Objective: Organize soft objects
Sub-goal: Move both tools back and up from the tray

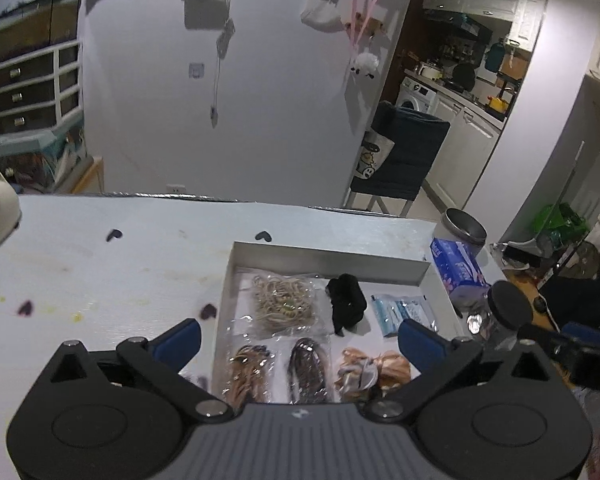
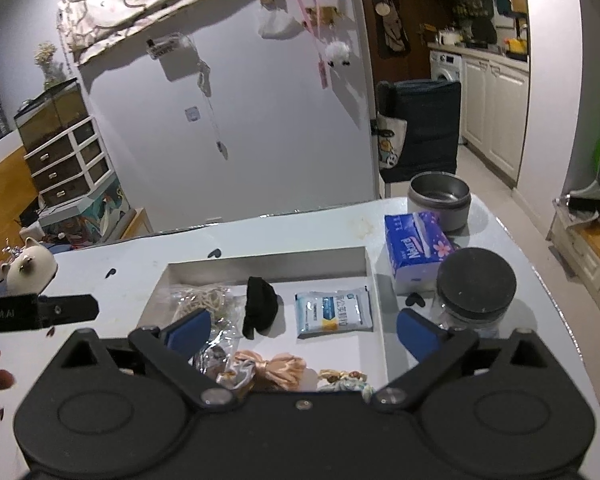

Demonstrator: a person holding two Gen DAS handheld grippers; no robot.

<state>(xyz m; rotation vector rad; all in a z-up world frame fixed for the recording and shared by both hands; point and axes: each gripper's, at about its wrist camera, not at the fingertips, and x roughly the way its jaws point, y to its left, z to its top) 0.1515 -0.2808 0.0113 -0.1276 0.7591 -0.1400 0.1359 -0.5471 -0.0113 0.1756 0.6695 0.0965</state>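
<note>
Black soft bundle (image 1: 346,304) lies in the tray (image 1: 328,255) near its far wall, long axis running far-to-near; left gripper (image 1: 300,342) and right gripper (image 2: 302,330) both spread wide, empty.

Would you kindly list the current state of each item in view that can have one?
left gripper: open, empty, above the tray.
right gripper: open, empty.
tray: uncovered, holding bagged and loose items.
black scrunchie: loose, unbagged.
rubber bands: sealed in a clear bag.
glass jar: lid on.
metal canister: uncovered.
tissue pack: lying on the table.
</note>
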